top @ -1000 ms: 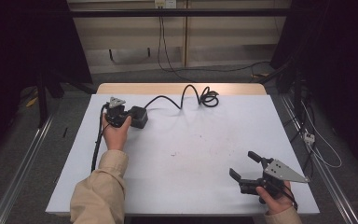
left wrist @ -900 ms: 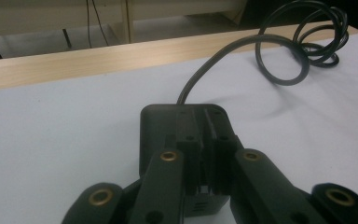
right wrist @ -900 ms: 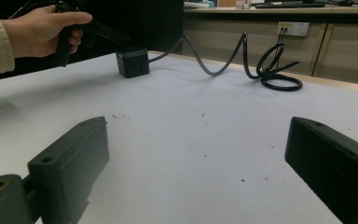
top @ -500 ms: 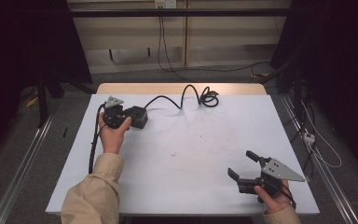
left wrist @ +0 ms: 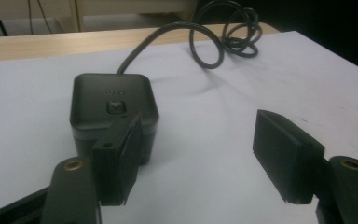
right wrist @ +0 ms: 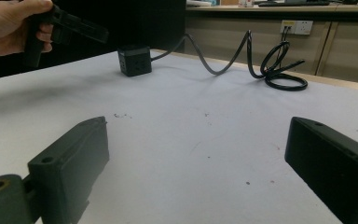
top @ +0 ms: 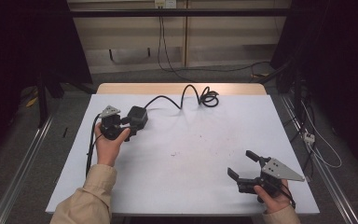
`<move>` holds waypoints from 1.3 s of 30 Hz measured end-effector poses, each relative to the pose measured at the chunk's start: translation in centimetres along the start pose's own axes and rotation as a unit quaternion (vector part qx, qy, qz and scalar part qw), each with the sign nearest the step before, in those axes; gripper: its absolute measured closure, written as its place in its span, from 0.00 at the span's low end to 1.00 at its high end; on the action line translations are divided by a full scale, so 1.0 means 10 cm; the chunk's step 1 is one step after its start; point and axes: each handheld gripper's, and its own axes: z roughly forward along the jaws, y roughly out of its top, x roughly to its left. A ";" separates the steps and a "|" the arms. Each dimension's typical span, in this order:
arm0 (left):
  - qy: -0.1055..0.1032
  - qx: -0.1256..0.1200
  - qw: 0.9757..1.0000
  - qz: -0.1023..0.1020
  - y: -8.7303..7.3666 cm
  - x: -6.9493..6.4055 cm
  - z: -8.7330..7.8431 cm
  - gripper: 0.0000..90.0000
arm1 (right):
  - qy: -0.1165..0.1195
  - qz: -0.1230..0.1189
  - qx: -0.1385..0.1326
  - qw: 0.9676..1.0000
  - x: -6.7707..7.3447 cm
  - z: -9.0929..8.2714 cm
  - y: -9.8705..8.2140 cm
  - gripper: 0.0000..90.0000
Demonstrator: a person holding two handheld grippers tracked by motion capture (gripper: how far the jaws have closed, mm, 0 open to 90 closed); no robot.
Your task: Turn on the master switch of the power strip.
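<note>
A black cube-shaped power adapter point(top: 138, 118) with a button on top point(left wrist: 115, 106) stands on the white table at the far left. Its black cable point(top: 186, 93) runs to a coil point(top: 209, 98) near the far edge. My left gripper point(top: 128, 129) sits just in front of the cube, and its jaws have just been opening. In the left gripper view the left gripper point(left wrist: 198, 135) stands open with only bare table between its jaws, and the cube lies just beyond the left jaw. My right gripper point(top: 241, 163) rests open at the near right, holding nothing.
The white table top point(top: 191, 154) has a wooden strip point(top: 182, 87) along its far edge. In the right gripper view the cube point(right wrist: 134, 60), the coiled cable point(right wrist: 279, 70) and the other hand's gripper point(right wrist: 70, 25) lie far ahead. Loose cables trail on the floor at the right point(top: 314, 140).
My left gripper has drawn back a little from the cube toward the near side. The cube and the right gripper have stayed put.
</note>
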 end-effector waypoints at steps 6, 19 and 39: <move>-0.009 0.005 1.000 0.013 -0.08 -0.09 -0.09 0.29 | 0.002 -0.001 0.001 1.000 0.01 0.01 0.00 0.06; -0.021 0.014 1.000 0.015 -0.29 -0.21 -0.24 0.19 | 0.001 0.000 0.002 1.000 0.01 0.01 0.00 0.06; -0.023 0.016 0.999 0.029 -0.54 -0.29 -0.52 0.16 | 0.002 -0.004 0.003 1.000 0.02 0.02 0.00 0.06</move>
